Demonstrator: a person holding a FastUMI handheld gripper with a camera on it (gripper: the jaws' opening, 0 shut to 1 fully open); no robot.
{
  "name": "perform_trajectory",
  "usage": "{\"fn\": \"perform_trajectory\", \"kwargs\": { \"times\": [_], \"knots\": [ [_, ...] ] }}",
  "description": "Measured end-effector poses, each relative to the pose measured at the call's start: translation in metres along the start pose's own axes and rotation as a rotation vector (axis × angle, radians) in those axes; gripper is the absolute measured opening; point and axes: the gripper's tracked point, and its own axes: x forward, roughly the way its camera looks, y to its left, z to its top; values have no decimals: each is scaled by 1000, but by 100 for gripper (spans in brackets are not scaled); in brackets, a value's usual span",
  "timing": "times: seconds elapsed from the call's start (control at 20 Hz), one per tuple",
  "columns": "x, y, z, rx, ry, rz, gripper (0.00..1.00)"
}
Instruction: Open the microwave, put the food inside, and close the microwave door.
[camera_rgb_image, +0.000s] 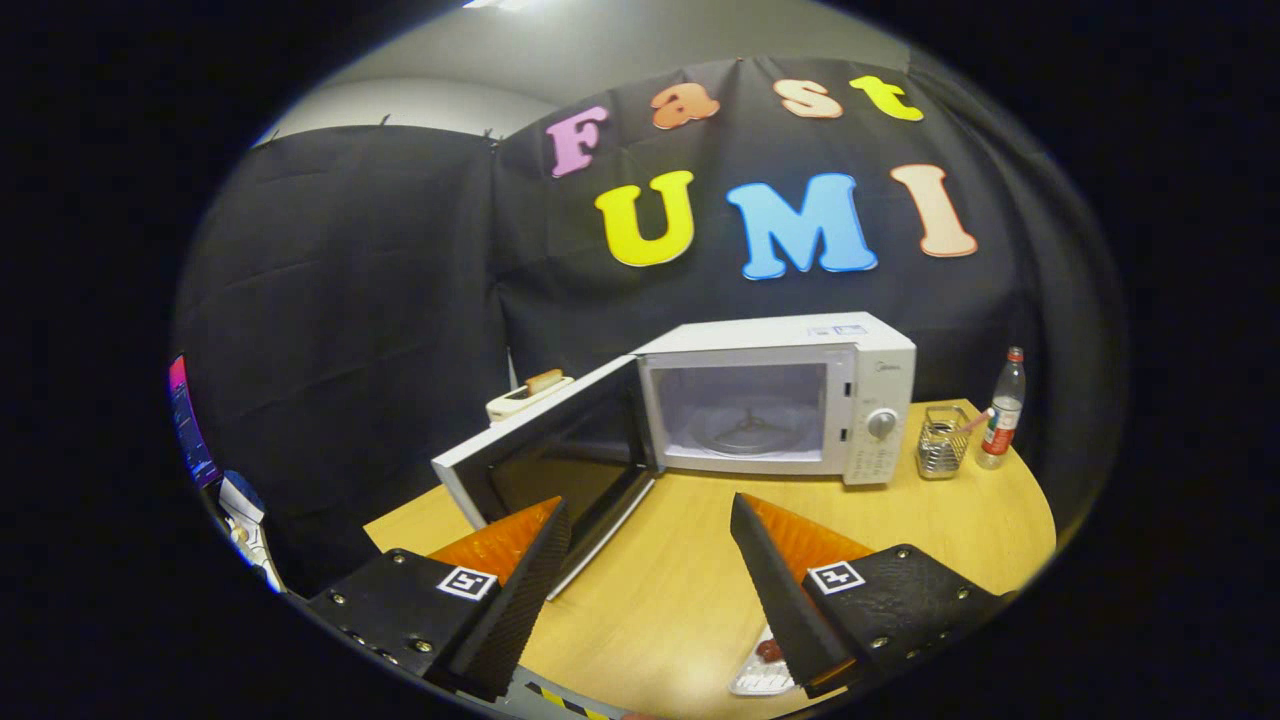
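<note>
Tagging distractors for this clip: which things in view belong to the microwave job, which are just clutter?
Job:
- microwave, door swung open, cavity empty
- food tray on the table, just under one finger
- gripper, open, holding nothing

Clutter:
- toaster with bread, behind the door
- wire mesh holder beside the microwave
- bottle next to the holder

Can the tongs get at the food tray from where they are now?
Probably yes: the tongs are open and empty, and the food tray lies on the table just beneath one finger, nothing covering it.
</note>
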Motion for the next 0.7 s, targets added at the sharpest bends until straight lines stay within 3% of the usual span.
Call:
{"fn": "perform_trajectory", "kwargs": {
  "times": [0.45, 0.7],
  "knots": [
    [-9, -120, -56, 173, 129, -181, 97],
    [-9, -149, -101, 281, 219, -233, 97]
  ]
}}
